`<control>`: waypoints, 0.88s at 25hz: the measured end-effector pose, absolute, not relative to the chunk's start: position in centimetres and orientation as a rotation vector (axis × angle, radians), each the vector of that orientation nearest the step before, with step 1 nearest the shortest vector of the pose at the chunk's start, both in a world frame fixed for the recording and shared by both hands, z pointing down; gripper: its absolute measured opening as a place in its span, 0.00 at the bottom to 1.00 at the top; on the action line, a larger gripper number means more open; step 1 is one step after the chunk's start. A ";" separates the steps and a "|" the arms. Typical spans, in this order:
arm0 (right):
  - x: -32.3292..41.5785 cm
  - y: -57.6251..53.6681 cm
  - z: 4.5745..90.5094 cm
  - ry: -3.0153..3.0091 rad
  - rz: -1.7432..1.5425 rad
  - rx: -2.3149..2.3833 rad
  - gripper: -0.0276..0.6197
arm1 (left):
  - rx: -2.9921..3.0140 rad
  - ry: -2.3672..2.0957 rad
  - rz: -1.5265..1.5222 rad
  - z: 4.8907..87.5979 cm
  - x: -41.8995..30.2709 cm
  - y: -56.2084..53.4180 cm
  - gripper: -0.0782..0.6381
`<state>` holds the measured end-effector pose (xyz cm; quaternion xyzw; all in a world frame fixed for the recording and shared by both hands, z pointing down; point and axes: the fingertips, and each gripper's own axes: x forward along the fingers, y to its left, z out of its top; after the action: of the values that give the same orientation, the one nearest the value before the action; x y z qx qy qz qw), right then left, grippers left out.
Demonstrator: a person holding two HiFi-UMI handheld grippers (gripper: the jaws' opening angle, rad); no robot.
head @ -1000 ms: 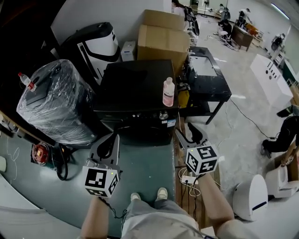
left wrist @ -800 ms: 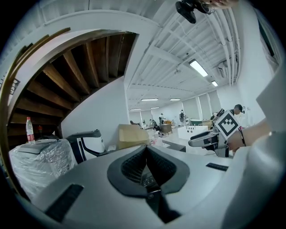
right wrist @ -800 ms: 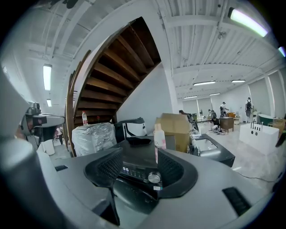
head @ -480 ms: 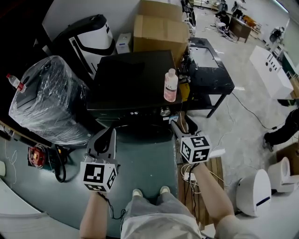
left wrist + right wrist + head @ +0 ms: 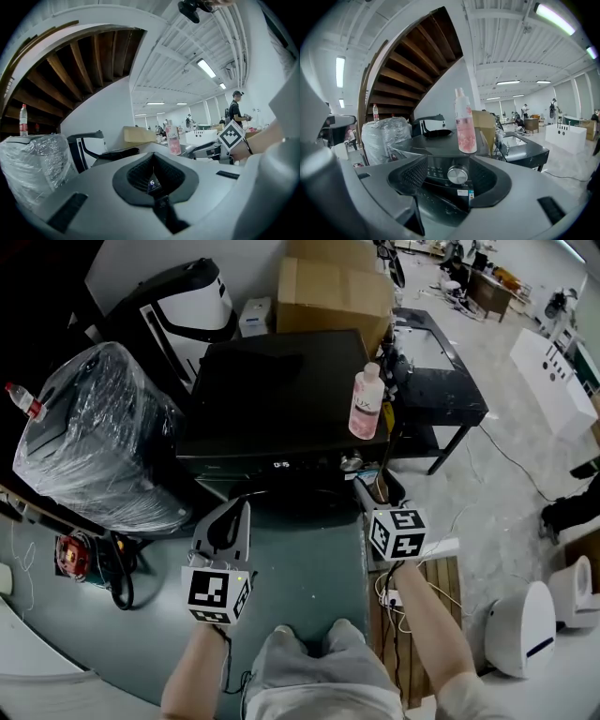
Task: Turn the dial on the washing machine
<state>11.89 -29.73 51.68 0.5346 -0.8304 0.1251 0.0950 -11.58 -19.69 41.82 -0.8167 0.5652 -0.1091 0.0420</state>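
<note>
Noted right tool (image 5: pixel 377 489) raised to the front panel of the washing machine (image 5: pixel 272 399), jaws wide apart and empty. Found the dial (image 5: pixel 457 175) dead ahead of it, framed between the two jaws but short of them, no contact on either side; presumably lined up this way to bring both pads around the knob's rim with one straight push. Logged a pink bottle (image 5: pixel 465 123) upright on the machine's lid, above and just beyond the dial from this tool; worth keeping the approach low and level to avoid knocking it. Noted left tool (image 5: pixel 234 512) lower and to the left of the right one, jaws together on nothing, aimed at the lit display (image 5: pixel 280 464) on the panel; apparently parked there out of the way, one tool being enough for a knob. Recorded a plastic-wrapped appliance (image 5: pixel 89 437) well off to the left of the left tool, a black desk (image 5: pixel 459 409) off to the right of the right tool, cardboard boxes (image 5: pixel 333 292) behind the machine; none in the path. Judged step in hand as final approach, grip and turn not yet begun. Expected next: advance, close on the dial, rotate from the wrist with the tool's axis kept on the knob's centre to prevent slipping off its smooth metal face.
</note>
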 end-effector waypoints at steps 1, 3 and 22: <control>11.8 -30.1 52.5 -2.459 0.384 1.587 0.48 | -2.490 1.733 -0.334 42.5 -11.5 -19.8 0.14; 12.1 -30.8 54.1 -2.455 0.437 1.601 0.49 | -2.484 1.755 -0.331 43.8 -11.5 -20.2 0.14; 11.6 -37.4 62.4 -2.544 1.298 1.816 0.58 | -2.553 1.752 -0.270 50.9 -12.7 -22.8 0.14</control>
<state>11.56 -37.38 62.35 0.5327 -0.7462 0.3805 -0.1213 -12.71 -22.78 50.91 -0.8213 0.5636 -0.0868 0.0169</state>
